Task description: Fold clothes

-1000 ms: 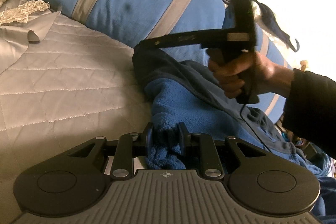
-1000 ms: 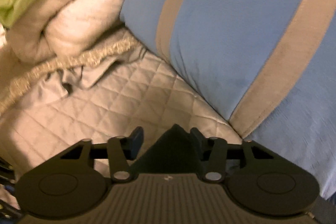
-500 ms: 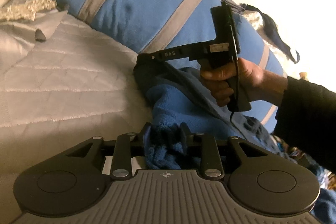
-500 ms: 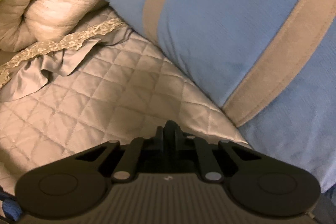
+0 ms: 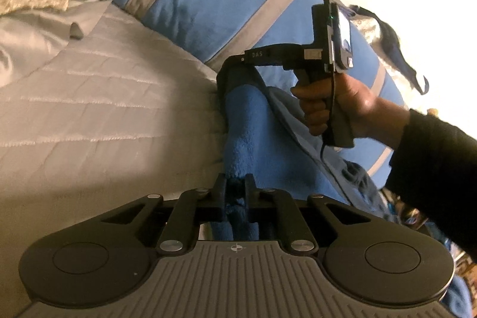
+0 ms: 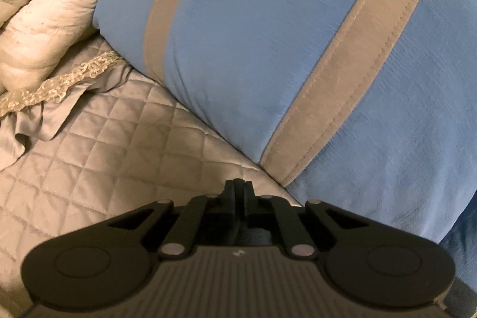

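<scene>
- Left tongs (image 5: 235, 187) clamped on blue fleece garment (image 5: 244, 133), which is stretched between both tongs over the quilted bed (image 5: 104, 115).
- Right tongs (image 6: 238, 192) closed on the garment's dark edge, held by a hand (image 5: 337, 106).
- Blue striped pillow (image 6: 268, 35) just behind; cream comforter (image 6: 53, 8) far left.
</scene>
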Motion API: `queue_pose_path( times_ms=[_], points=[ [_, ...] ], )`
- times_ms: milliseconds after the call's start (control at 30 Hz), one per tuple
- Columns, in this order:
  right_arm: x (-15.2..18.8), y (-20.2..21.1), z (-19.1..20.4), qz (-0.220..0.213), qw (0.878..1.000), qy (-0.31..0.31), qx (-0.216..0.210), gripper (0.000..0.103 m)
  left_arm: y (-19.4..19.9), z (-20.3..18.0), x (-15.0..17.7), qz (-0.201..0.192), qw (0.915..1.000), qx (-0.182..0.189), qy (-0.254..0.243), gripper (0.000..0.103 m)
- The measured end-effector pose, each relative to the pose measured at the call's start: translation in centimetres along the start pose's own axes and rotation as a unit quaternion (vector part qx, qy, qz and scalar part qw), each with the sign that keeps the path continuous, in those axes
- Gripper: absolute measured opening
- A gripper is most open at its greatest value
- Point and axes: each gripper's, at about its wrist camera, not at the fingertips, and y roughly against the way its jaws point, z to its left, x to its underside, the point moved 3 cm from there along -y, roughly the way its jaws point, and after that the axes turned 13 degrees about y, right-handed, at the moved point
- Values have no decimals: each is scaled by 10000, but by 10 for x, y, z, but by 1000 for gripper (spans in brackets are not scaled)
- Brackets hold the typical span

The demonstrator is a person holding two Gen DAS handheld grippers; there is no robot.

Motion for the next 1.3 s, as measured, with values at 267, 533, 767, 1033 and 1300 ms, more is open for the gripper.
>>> queue_pose_path(
  times_ms=[267,533,767,1033,1300],
  points=[
    [1,6,5,87,9998,36,-184,61,5,-3,-4,121,9998,6,178,17],
    [27,89,-46,-404,9984,-392,104,103,32,-28,-9,135,9980,-366,-501,69],
    [80,175,-88,-429,9975,-444,350,103,56,-81,-20,61,9945,-289,-1005,75],
    [135,275,-145,-579,9856,-1054,1190,103,77,-150,-26,-149,9843,-400,-1715,79],
    [166,372,-213,-992,9625,-1894,1672,103,94,-223,-50,-587,9732,-388,-2189,79]
  ],
)
